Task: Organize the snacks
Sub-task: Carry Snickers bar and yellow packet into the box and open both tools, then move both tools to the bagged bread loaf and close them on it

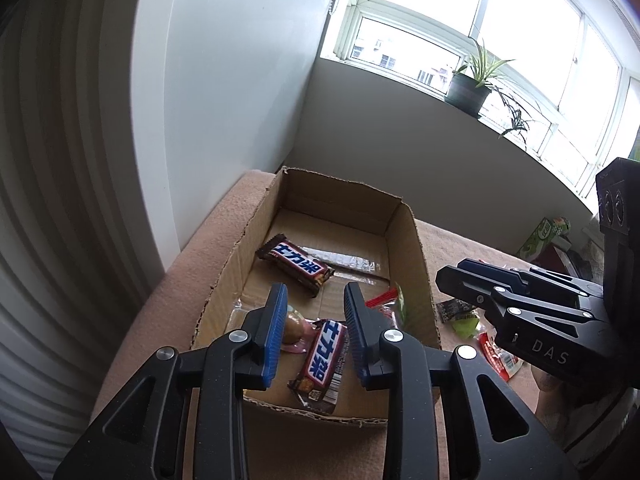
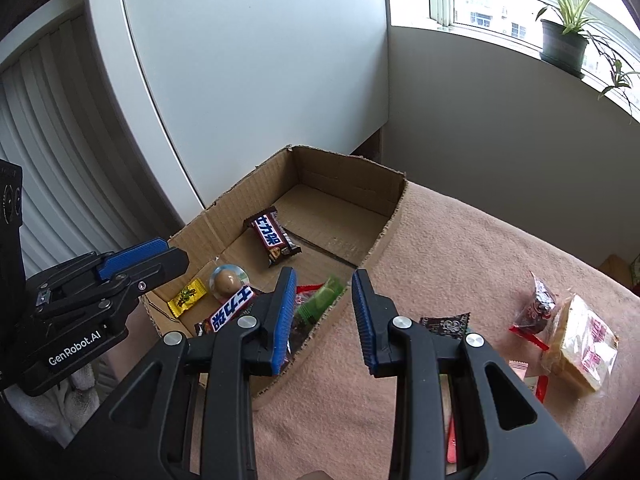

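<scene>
An open cardboard box (image 1: 412, 240) (image 2: 384, 236) sits on a pink blanket. Inside lie two brown Snickers bars (image 1: 296, 264) (image 2: 274, 240), the nearer one (image 1: 322, 360) (image 2: 230, 310), a round brown sweet (image 1: 294, 328) (image 2: 226, 280), a yellow candy (image 2: 187, 296) and a green packet (image 2: 322, 300). My left gripper (image 1: 316, 320) is open and empty above the box's near end. My right gripper (image 2: 325, 308) is open and empty over the box's right wall. Loose snacks lie on the blanket: a dark red sweet (image 2: 538, 306), a yellow-wrapped cake (image 2: 580, 344), a black sachet (image 2: 446, 324).
A white cabinet (image 2: 260, 80) stands behind the box. A windowsill with a potted plant (image 1: 470, 90) (image 2: 562, 44) runs along the back. A green carton (image 1: 540, 238) stands at the blanket's far right. White blinds (image 1: 60, 200) are at the left.
</scene>
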